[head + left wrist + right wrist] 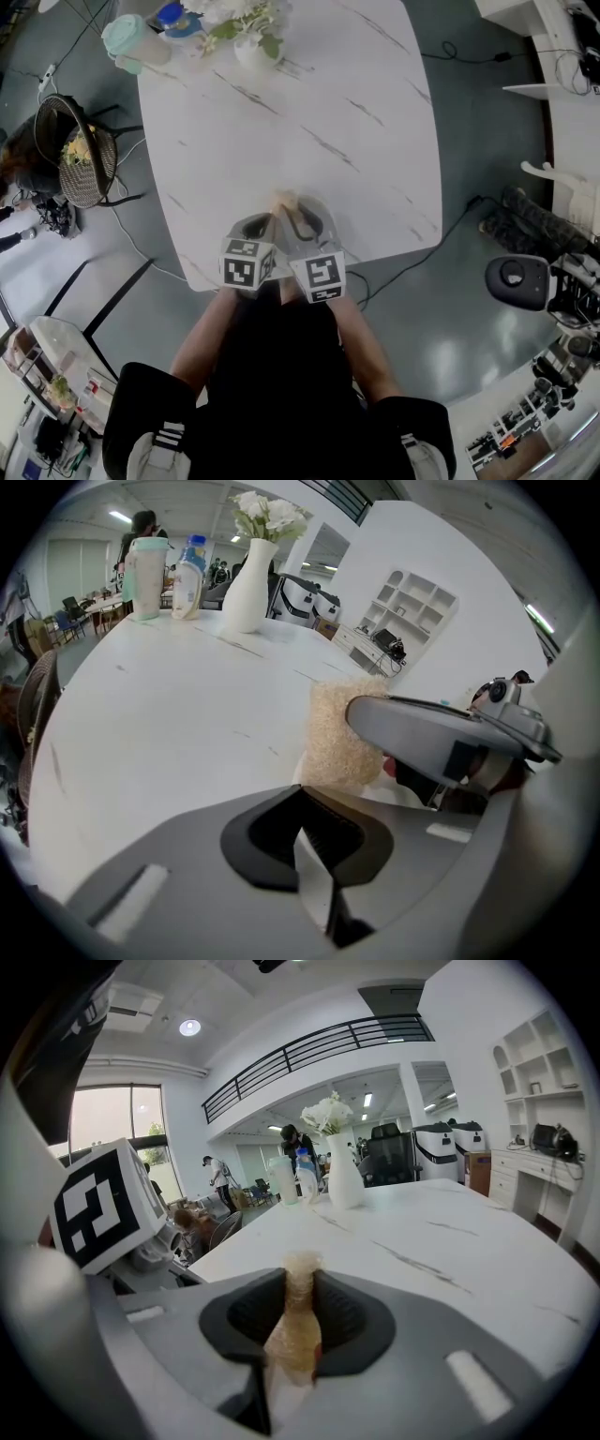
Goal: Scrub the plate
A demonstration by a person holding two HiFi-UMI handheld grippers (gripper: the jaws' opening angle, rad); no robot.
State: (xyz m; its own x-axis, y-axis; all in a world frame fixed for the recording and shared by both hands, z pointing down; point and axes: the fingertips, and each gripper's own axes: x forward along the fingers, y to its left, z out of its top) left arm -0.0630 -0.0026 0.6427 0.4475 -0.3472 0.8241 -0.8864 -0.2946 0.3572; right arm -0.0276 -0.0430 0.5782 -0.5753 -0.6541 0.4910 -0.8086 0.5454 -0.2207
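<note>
A beige scrubbing sponge (pixel 284 200) stands on edge over the white plate (pixel 328 220) near the front edge of the marble table (pixel 281 112). My right gripper (pixel 292 1321) is shut on the sponge (pixel 296 1335), which is pinched thin between its pads. My left gripper (pixel 314 846) is shut on a thin white sliver, the plate's rim (pixel 314 883). In the left gripper view the sponge (pixel 339 733) hangs just ahead, under the right gripper's grey jaw. In the head view both grippers sit side by side, left (pixel 261 227) and right (pixel 298 221), tips close together.
At the table's far end stand a white vase of flowers (pixel 253 42), a blue-capped bottle (pixel 178 19) and a mint-lidded jug (pixel 131 39). A wicker chair (pixel 80 150) is left of the table. The table's rounded front edge (pixel 216 281) lies just under my hands.
</note>
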